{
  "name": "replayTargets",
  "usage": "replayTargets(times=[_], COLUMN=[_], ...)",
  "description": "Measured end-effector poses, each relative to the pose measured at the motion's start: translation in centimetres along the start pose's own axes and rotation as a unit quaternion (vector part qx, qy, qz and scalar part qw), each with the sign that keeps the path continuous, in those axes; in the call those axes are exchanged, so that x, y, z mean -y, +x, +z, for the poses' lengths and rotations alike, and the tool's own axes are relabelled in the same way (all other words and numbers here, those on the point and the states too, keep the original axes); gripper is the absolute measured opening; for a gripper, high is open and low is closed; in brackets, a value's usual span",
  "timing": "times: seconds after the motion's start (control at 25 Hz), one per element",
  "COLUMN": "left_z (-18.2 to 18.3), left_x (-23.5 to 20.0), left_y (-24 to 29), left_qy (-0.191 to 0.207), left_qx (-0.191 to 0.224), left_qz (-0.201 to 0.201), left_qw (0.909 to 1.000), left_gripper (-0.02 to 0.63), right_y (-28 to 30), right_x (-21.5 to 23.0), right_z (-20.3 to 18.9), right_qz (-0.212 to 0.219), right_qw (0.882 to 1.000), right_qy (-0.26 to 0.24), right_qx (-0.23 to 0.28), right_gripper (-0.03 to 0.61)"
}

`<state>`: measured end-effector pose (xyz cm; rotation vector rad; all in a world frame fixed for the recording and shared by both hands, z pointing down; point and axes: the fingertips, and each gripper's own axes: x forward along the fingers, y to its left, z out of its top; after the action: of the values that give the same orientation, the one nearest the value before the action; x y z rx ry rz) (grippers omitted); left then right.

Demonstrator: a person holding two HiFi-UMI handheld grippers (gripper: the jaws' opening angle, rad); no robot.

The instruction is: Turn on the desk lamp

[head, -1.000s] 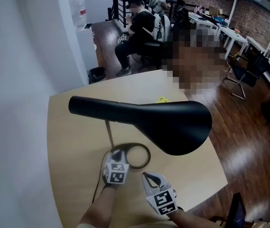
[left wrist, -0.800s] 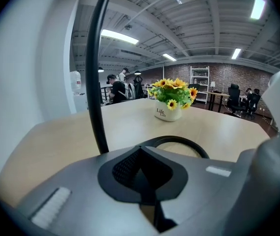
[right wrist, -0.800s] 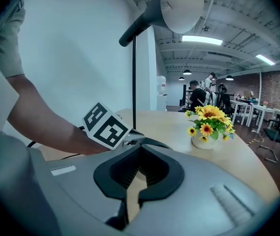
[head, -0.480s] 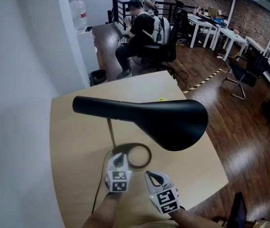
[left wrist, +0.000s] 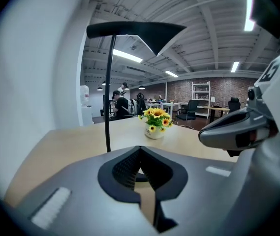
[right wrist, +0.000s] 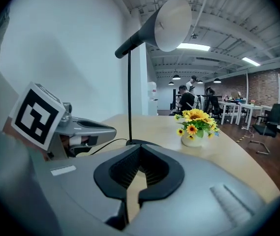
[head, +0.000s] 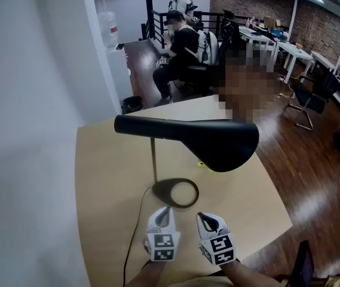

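One pale wooden table fills the middle of the frame. On it stands the black desk lamp, seemingly unlit. Its long shade lies left to right across the centre, and a thin stem drops to a ring base just above both grippers. The left gripper is nearer that base, almost under the stem; the right gripper sits beside it at lower centre. Both point up-frame at the base, jaws pressed together on nothing. No switch shows; a cable trails toward the lower left.
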<state>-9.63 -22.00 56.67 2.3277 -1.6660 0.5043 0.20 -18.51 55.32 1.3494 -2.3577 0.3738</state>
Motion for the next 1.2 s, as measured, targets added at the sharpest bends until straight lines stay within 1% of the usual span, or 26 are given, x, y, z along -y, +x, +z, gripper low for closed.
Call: replayTargets(times=[0.24,0.4,0.6,0.8,1.0,1.2], left_z=[1.9,2.1,1.7,2.0,2.3,2.9], left_x=[1.2,1.9,2.5,3.0,3.6,5.9], left_y=[-4.3,-6.4,-7.9,-9.7,-10.8,-12.4], left_qy=[0.0,0.006,-0.001,0.0,0.002,-0.004], left_qx=[0.029,0.042,0.047,0.054,0.068,0.076], left_qz=[-0.006,-0.01,-0.01,0.002,0.024,0.037], left_qw=[0.9996,0.999,0.9988,0.9985,0.9974,0.9964], left_gripper=[-0.006,-0.006,-0.006,-0.006,-0.006,-0.006], right_y=[-1.8,-2.7,-3.2,-4.1,-5.0,-7.6], right_x=[-1.2,-2.4,-3.3,-3.5,-3.3,-2.8], right_z=[0.5,0.8,0.5,0.9,0.2,1.1], right_qz=[-0.008,-0.007,-0.001,0.009,0.023,0.039], right_qw=[1.0,1.0,1.0,0.999,0.999,0.997], right_qy=[0.007,0.006,0.005,0.008,0.011,-0.002], right_qx=[0.017,0.026,0.028,0.038,0.046,0.07], right_gripper=[-0.002,-0.002,-0.002,-0.002,-0.002,-0.002])
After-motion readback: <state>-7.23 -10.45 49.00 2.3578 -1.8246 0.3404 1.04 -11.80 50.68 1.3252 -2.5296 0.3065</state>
